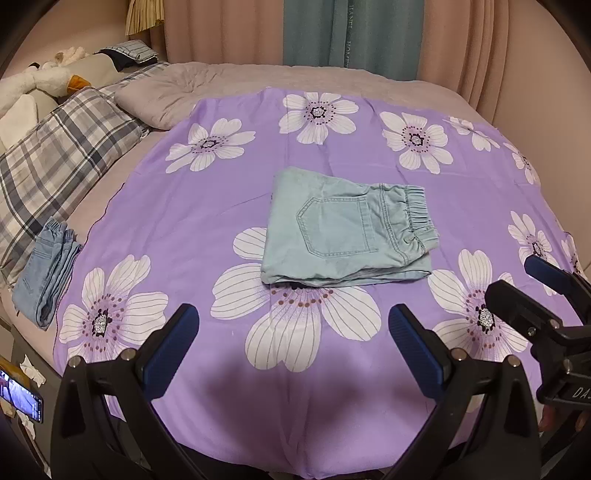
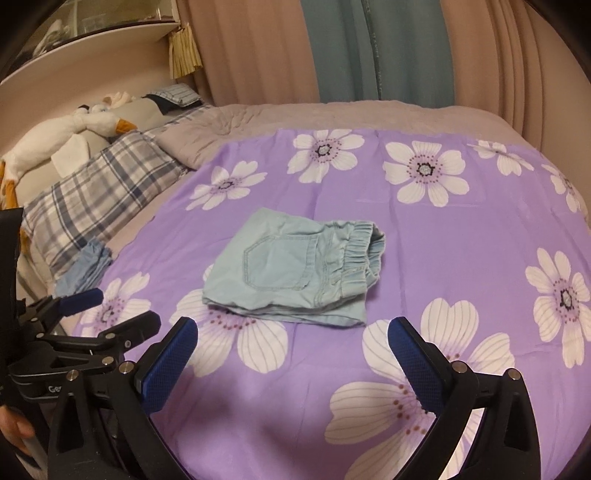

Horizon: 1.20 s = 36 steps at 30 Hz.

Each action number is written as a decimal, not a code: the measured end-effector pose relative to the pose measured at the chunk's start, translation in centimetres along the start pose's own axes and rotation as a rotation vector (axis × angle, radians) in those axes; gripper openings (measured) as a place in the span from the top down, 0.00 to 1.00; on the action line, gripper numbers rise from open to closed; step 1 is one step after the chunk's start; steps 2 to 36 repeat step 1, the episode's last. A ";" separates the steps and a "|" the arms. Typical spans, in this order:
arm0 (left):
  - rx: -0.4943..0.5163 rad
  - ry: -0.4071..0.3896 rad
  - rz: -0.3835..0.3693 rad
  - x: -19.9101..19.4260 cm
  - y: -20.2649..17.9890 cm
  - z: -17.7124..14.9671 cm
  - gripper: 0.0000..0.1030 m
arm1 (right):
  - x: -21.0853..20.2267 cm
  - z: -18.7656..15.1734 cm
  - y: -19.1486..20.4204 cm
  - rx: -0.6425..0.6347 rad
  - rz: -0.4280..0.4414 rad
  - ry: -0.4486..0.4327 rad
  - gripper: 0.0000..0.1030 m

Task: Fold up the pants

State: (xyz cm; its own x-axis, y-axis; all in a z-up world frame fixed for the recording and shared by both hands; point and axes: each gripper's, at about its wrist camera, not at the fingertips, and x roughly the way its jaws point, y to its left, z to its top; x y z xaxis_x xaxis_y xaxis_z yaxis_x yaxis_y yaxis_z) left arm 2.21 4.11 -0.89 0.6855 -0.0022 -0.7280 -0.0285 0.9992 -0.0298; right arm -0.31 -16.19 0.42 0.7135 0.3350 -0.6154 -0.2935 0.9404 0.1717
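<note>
Light mint-green pants [image 1: 343,229] lie folded into a compact rectangle on the purple flowered sheet [image 1: 207,206], back pocket up, elastic waistband to the right. They also show in the right wrist view [image 2: 295,269]. My left gripper [image 1: 293,325] is open and empty, hovering short of the pants' near edge. My right gripper [image 2: 291,339] is open and empty, also just short of the near edge. The right gripper shows at the right edge of the left wrist view [image 1: 532,291]; the left gripper shows at the lower left of the right wrist view [image 2: 110,306].
A folded blue denim pair [image 1: 46,273] lies at the sheet's left edge. Plaid pillows [image 1: 55,162], a grey pillow [image 1: 166,96] and a plush goose [image 2: 74,129] sit at the left. Curtains [image 1: 332,33] hang behind the bed. A phone [image 1: 22,393] stands at lower left.
</note>
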 end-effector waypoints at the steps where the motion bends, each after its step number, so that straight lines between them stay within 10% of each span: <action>1: 0.005 -0.002 0.003 -0.1 -0.1 0.0 0.00 | -0.2 0.0 0.0 0.001 0.000 -0.002 0.01; 36: 0.005 -0.002 0.003 -0.1 -0.1 0.0 0.00 | -0.2 0.0 0.0 0.001 0.000 -0.002 0.01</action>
